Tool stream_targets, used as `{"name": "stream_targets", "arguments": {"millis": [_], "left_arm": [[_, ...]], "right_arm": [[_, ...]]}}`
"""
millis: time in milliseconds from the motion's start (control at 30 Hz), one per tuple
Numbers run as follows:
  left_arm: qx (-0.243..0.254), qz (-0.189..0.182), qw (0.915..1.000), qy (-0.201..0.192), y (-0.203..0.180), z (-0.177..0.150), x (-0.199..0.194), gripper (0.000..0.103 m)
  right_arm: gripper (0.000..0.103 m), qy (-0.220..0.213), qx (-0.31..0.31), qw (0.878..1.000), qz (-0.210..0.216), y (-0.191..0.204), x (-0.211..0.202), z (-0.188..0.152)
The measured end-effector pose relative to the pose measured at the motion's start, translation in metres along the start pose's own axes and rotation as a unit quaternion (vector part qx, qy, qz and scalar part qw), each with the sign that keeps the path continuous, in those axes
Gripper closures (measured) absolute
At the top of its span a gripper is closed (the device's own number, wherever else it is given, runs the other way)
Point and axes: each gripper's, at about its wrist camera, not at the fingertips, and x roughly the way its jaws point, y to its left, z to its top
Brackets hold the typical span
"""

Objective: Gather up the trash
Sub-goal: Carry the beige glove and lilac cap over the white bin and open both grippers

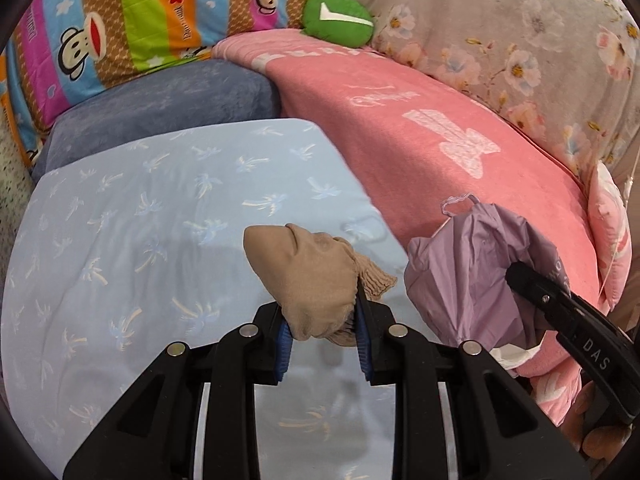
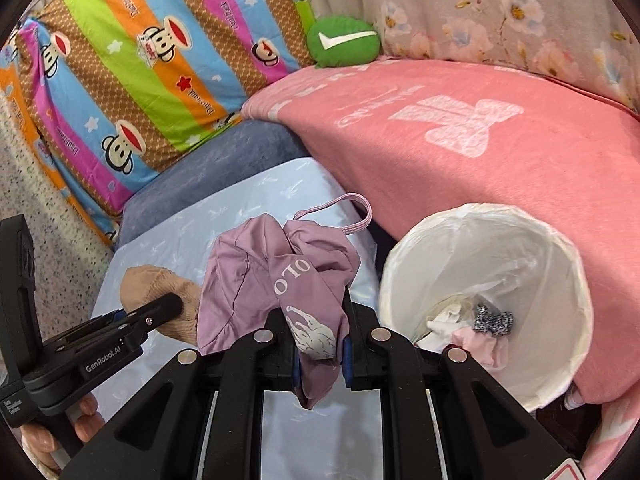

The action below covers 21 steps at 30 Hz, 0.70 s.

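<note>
My left gripper (image 1: 322, 334) is shut on a tan knitted sock (image 1: 312, 276) and holds it above the light blue pillow (image 1: 160, 220). My right gripper (image 2: 320, 354) is shut on a crumpled purple cloth pouch (image 2: 276, 288) with a striped loop, held just left of the white-lined trash bin (image 2: 560, 264). The bin holds several bits of cloth and paper. In the right wrist view the sock (image 2: 160, 280) and left gripper (image 2: 160, 308) are at the lower left. In the left wrist view the purple pouch (image 1: 472, 276) and right gripper (image 1: 524, 276) are at the right.
A pink blanket (image 1: 420, 128) covers the bed on the right. A dark blue pillow (image 1: 168, 104), a striped monkey-print cushion (image 1: 140, 12) and a green check-mark plush (image 1: 338, 18) lie at the back. Floral fabric (image 1: 520, 40) is at the back right.
</note>
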Motion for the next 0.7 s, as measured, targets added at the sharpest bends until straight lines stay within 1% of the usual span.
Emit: {"name": "stream_targets", "arguments": {"millis": [433, 700], "left_arm": [[0.052, -0.028, 0.9982, -0.013, -0.053, -0.004, -0.012, 0.077], [0.072, -0.041, 0.9965, -0.009, -0.078, -0.007, -0.009, 0.077]], "right_arm": [[0.09, -0.041, 0.035, 0.998, -0.022, -0.042, -0.04, 0.009], [0.09, -0.048, 0.053, 0.997, -0.036, -0.067, -0.049, 0.009]]}}
